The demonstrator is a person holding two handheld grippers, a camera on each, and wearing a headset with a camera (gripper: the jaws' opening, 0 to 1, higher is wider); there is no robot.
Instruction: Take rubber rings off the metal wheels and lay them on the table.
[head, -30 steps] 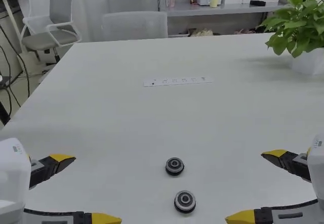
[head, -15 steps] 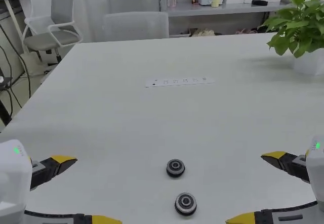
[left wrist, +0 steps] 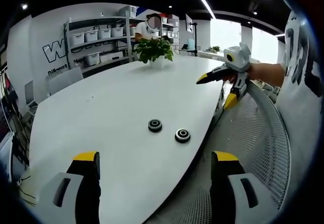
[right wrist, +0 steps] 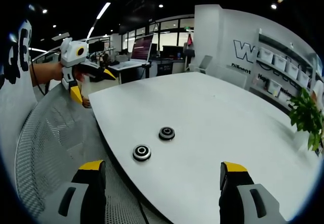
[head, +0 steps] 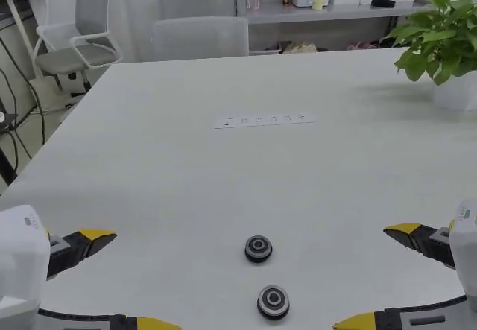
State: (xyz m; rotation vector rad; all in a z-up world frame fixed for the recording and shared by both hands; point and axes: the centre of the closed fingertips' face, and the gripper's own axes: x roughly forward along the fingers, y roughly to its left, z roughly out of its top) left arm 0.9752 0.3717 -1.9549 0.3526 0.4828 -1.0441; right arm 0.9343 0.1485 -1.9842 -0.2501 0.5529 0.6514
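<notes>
The left gripper, lower left of the head view, had its jaws wide apart and empty, well clear of the work. At lower centre, on the table, lay the far wheel and below it the near wheel, near each other but not touching. Each appeared to carry its dark ring. The right gripper, lower right, was likewise spread and empty.

Judgement: opening step, the reach. The next move called for one gripper to steady a wheel while the other pinched its ring.

Count: two grippers, two wheels, no loose ring seen.
</notes>
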